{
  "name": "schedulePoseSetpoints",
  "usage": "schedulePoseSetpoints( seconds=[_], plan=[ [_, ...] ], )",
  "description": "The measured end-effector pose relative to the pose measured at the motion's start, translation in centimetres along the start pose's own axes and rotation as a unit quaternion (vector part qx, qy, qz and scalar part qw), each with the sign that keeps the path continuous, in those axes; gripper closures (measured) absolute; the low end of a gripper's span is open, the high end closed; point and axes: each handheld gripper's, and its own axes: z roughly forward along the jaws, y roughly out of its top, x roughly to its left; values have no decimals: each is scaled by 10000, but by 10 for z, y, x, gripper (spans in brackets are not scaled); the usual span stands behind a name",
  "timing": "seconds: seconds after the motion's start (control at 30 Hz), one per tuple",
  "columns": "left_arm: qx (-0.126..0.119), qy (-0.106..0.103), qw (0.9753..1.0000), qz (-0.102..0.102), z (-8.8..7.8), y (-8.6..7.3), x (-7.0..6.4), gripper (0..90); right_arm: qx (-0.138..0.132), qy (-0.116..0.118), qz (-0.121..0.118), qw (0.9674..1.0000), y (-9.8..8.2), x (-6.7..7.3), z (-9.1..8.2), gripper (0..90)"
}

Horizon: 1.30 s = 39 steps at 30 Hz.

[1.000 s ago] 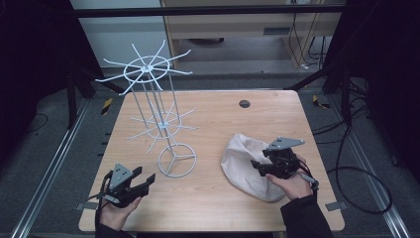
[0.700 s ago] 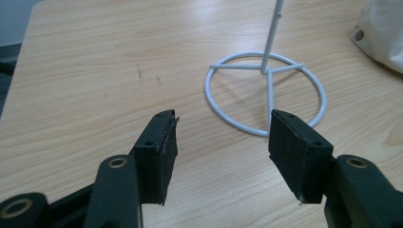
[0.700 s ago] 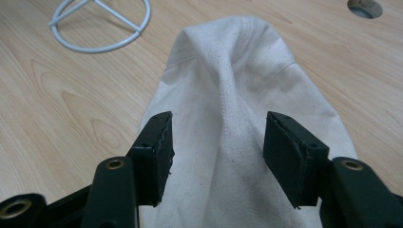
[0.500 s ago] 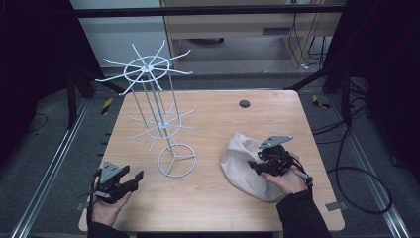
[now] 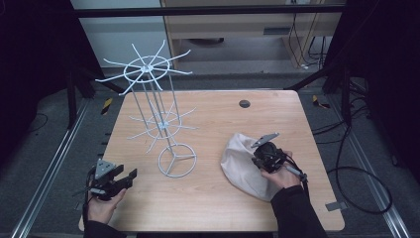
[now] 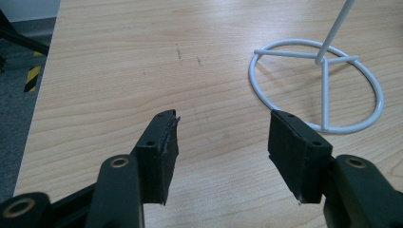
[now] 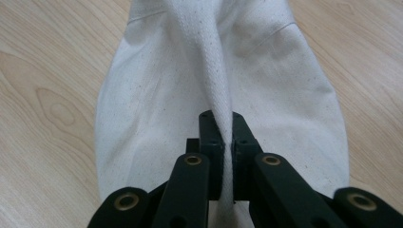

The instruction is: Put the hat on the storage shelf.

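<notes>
A cream cloth bag (image 5: 238, 166) lies crumpled on the wooden table (image 5: 213, 119) at the front right. My right gripper (image 5: 257, 159) rests on it. In the right gripper view its jaws have just been closing, and the gripper (image 7: 222, 126) is now shut on a raised woven strap (image 7: 209, 57) of the bag (image 7: 152, 95). My left gripper (image 5: 127, 174) is low over the table's front left corner, open with nothing between its fingers. In the left gripper view it (image 6: 221, 137) faces bare wood, with the base ring (image 6: 324, 95) of the rack ahead on the right.
A tall white wire rack (image 5: 157, 116) with spoked arms stands left of centre on a round base (image 5: 177, 159). A small dark disc (image 5: 244, 103) sits near the table's far edge. Cables (image 5: 356, 193) trail over the floor at right. The table's left edge (image 6: 45, 95) is close to my left gripper.
The right gripper has shifted a little left onto the bag and its jaws have shut on the strap. The left gripper has drifted left and nearer the front corner, still open.
</notes>
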Motion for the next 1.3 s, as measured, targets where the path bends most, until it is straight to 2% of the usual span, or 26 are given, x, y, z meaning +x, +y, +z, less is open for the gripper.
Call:
schedulePoseSetpoints(
  seconds=[0.13, 0.33, 0.37, 0.4, 0.43, 0.47, 0.5, 0.53, 0.57, 0.7, 0.73, 0.8, 0.83, 0.9, 0.93, 0.97, 1.0, 1.03, 1.07, 1.1, 1.13, 1.17, 1.2, 1.23, 1.27, 1.3],
  plan=[
    [18, 4, 10000, 27, 0, 0, 0, 435, -133, -20, 13, 9999, -1, 0, -7, 881],
    [33, 1, 10000, -7, 1, 0, 0, 435, -710, 79, 62, 9974, -4, -2, -28, 883],
    [33, 1, 10000, -7, 1, 0, 0, 435, -710, 79, 62, 9974, -4, -2, -28, 883],
    [29, -8, 10000, -26, 1, 0, 0, 435, -856, 128, 99, 9962, -5, -2, -32, 883],
    [30, -3, 10000, -28, 1, 0, 0, 435, -1187, 218, 174, 9925, -6, -3, -41, 884],
    [30, -2, 10000, -29, 1, 0, 1, 435, -1368, 255, 222, 9900, -8, -3, -46, 883],
    [30, -2, 10000, -29, 1, 0, 1, 436, -1368, 255, 222, 9900, -8, -3, -46, 883],
    [30, -10, 10000, -37, 1, 0, 1, 436, -1737, 294, 286, 9840, -10, -3, -55, 884],
    [30, -10, 10000, -37, 1, 0, 1, 435, -1737, 294, 286, 9840, -10, -3, -55, 884],
    [32, -17, 10000, -41, 1, 0, 0, 435, -2358, 351, 404, 9703, -15, -2, -73, 885],
    [31, -22, 10000, -51, 1, 0, 0, 436, -2662, 398, 443, 9621, -16, -1, -80, 885],
    [34, -22, 10000, -54, 1, -1, 0, 435, -2946, 417, 458, 9536, -16, 0, -87, 885],
    [34, -22, 10000, -54, 1, -1, 0, 435, -2946, 417, 458, 9536, -16, 0, -87, 885],
    [32, -24, 10000, -56, 1, -1, 0, 435, -3219, 446, 471, 9446, -16, 1, -95, 885],
    [33, -25, 10000, -56, 1, -1, 0, 435, -3378, 459, 477, 9389, -15, 2, -100, 885],
    [33, -25, 10000, -56, 1, -1, 0, 435, -3378, 459, 477, 9389, -15, 2, -100, 885],
    [29, -24, 10000, -59, 1, -1, 0, 435, -3573, 476, 471, 9316, -13, 3, -105, 886],
    [27, -24, 10000, -60, 1, -1, 0, 435, -3676, 489, 466, 9275, -12, 4, -108, 886],
    [28, -19, 10000, -54, 1, -1, 0, 435, -3750, 496, 458, 9246, -11, 5, -110, 886],
    [28, -19, 10000, -54, 1, -1, 0, 435, -3750, 496, 458, 9246, -11, 5, -110, 886],
    [31, -23, 10000, -62, 1, -1, 0, 436, -3897, 525, 455, 9183, -9, 5, -115, 886],
    [31, -23, 10000, -62, 1, -1, 0, 435, -3897, 525, 455, 9183, -9, 5, -115, 886],
    [35, -25, 10000, -58, 1, -1, 0, 436, -4027, 522, 442, 9128, -6, 6, -119, 886],
    [35, -25, 10000, -58, 1, -1, 0, 435, -4027, 522, 442, 9128, -6, 6, -119, 886],
    [30, -23, 10000, -59, 1, -1, 0, 435, -4162, 524, 420, 9068, -4, 7, -123, 886],
    [31, -21, 10000, -60, 2, -1, 0, 435, -4197, 520, 415, 9052, -2, 8, -125, 886]
  ],
)
